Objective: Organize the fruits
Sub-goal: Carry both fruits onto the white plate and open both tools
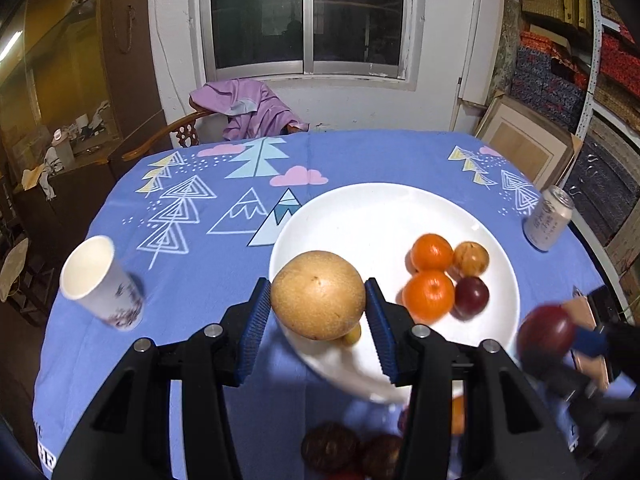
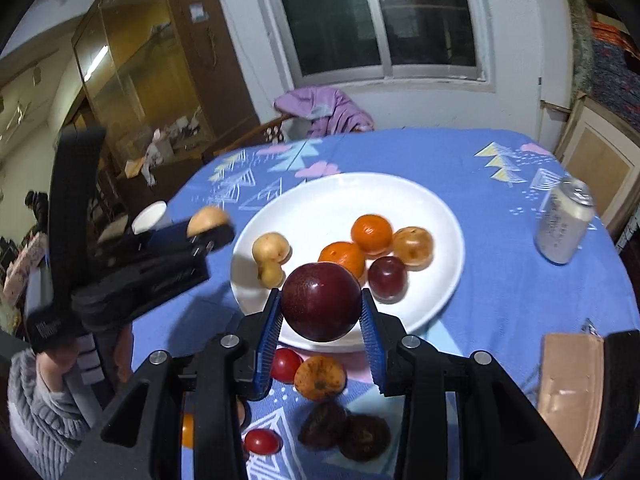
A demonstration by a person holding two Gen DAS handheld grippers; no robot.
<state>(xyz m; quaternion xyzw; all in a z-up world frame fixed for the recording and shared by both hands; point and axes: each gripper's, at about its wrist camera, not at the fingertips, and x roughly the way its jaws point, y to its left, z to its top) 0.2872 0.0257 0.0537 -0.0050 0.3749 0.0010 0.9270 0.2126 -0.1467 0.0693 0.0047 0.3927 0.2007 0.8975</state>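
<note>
The bench (image 1: 200,340) carries a white plate (image 1: 360,208) collecting fruit: oranges (image 1: 430,254) and plums (image 1: 472,294) already lie on it. Over the plate's near rim, the left hand-held gripper (image 1: 318,304) clamps a round tan pear (image 1: 318,294), and the right hand-held gripper (image 2: 320,312) clamps a dark red plum (image 2: 320,300), seemingly to add them. Both are round, with no clear long axis.

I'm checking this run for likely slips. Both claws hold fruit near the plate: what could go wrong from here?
1. The round pear is held only at its sides by the left claw, so it could slip out.
2. The plum in the right claw could bump the oranges and small plum clustered on the plate when set down.
3. The can stands close to the plate on the right, so a wide swing might tip it.
</note>
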